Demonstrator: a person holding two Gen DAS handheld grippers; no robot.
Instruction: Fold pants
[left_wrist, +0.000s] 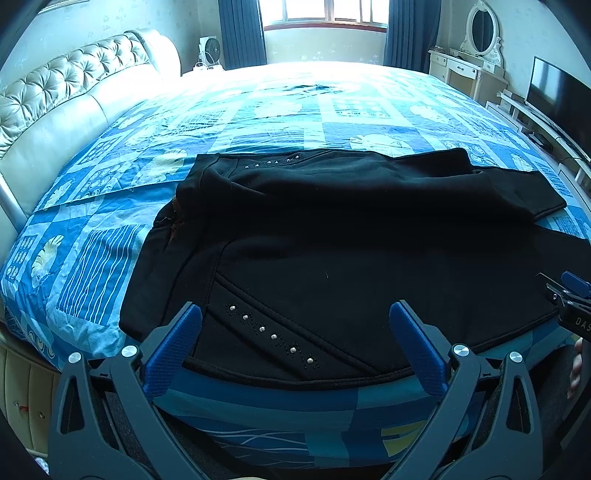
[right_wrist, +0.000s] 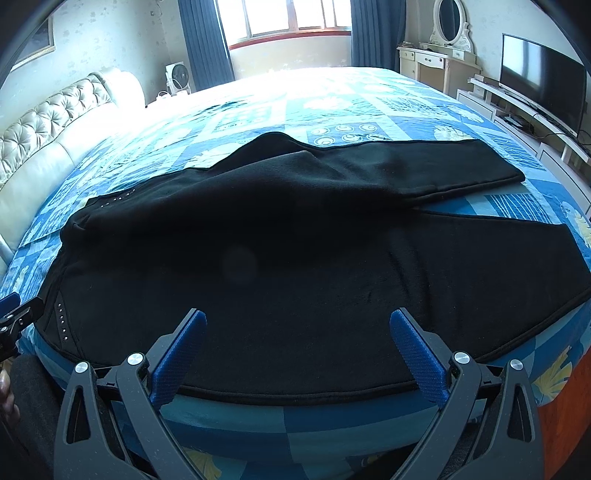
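Black pants (left_wrist: 332, 236) with small silver studs lie spread on the bed, waist to the left and both legs running to the right (right_wrist: 295, 240). The two legs lie apart at their ends on the right. My left gripper (left_wrist: 295, 314) is open and empty, its blue fingers over the near edge of the pants by the studded pocket. My right gripper (right_wrist: 297, 319) is open and empty over the near edge of the nearer leg. Each gripper shows at the edge of the other's view.
The bed has a blue patterned sheet (left_wrist: 92, 266) and a tufted cream headboard (left_wrist: 55, 96) on the left. A TV (right_wrist: 543, 77) on a low stand and a white dressing table with mirror (right_wrist: 443, 44) stand on the right. A window with blue curtains is at the back.
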